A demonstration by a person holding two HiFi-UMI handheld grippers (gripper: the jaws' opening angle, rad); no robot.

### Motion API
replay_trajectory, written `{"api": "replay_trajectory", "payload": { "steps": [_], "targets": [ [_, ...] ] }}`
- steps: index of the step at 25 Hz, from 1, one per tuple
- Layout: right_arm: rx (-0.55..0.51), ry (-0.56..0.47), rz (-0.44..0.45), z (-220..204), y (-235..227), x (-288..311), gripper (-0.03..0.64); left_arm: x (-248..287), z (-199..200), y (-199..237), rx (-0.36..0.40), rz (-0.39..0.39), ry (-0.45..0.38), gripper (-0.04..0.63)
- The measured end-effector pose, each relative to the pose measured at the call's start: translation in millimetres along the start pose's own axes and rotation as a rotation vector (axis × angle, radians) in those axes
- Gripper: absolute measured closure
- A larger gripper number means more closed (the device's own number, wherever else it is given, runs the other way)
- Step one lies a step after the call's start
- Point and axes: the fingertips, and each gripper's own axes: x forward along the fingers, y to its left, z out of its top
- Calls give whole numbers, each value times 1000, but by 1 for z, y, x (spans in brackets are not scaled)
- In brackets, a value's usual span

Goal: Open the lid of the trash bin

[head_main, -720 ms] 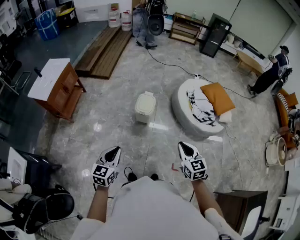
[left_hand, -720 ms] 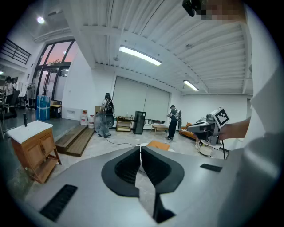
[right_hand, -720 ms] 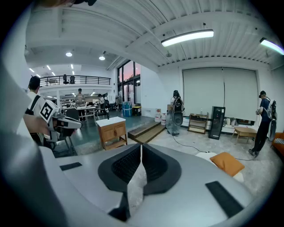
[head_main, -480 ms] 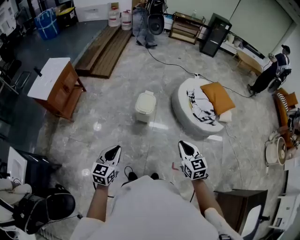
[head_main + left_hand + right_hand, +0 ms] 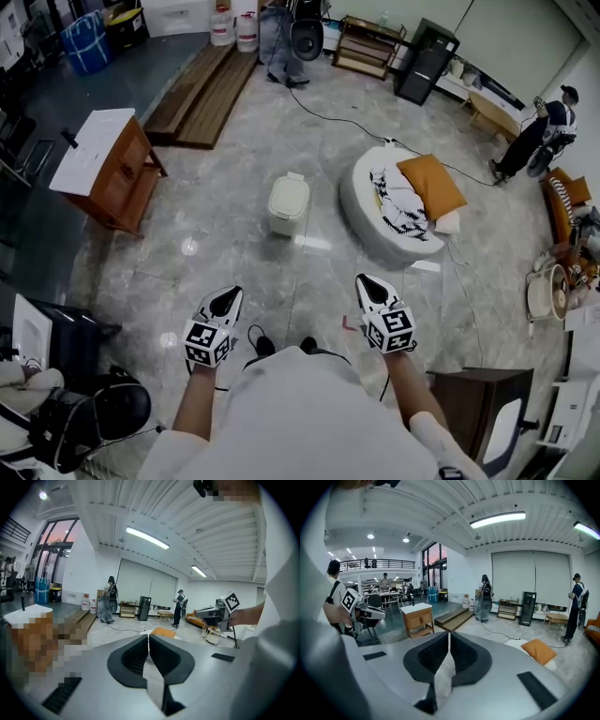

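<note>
Far left: a low wooden cabinet with a white top (image 5: 101, 167), well apart from anything the task needs. Then the left tool (image 5: 226, 301), held low just ahead of the body, jaws brought fully together with nothing between them. Pointed forward across the room, so likely a carrying pose for the approach rather than a reach.

Ahead of and between the two tools, well apart from both: the cream plastic trash bin with a rounded flip lid (image 5: 289, 202), upright on the grey polished stone floor (image 5: 225, 234), lid down flat. Task not yet begun, judging by that. Probably set out in open floor for free access from the near side.

Right of the bin, near but not touching: a round white floor bed (image 5: 356, 211) with an orange cushion (image 5: 430, 190) on top.

Lastly the right tool (image 5: 367, 284), level with the left, jaws likewise closed tight on nothing. Need to close the gap, then part one tool's jaws or hook a tip under the lid edge before any lift.
</note>
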Motion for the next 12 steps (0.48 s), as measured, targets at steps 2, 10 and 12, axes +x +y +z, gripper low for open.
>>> {"api": "replay_trajectory", "payload": {
  "steps": [2, 10, 12],
  "targets": [
    [-4, 2, -2, -1, 4, -1, 580, -2, -3, 0, -2, -7, 0, 575],
    [-9, 1, -28, -5, 20, -4, 580, -18, -12, 7, 5, -30, 7, 575],
    [-16, -1, -30, -4, 25, -2, 580, -22, -13, 10, 11, -33, 9, 575]
  ]
}}
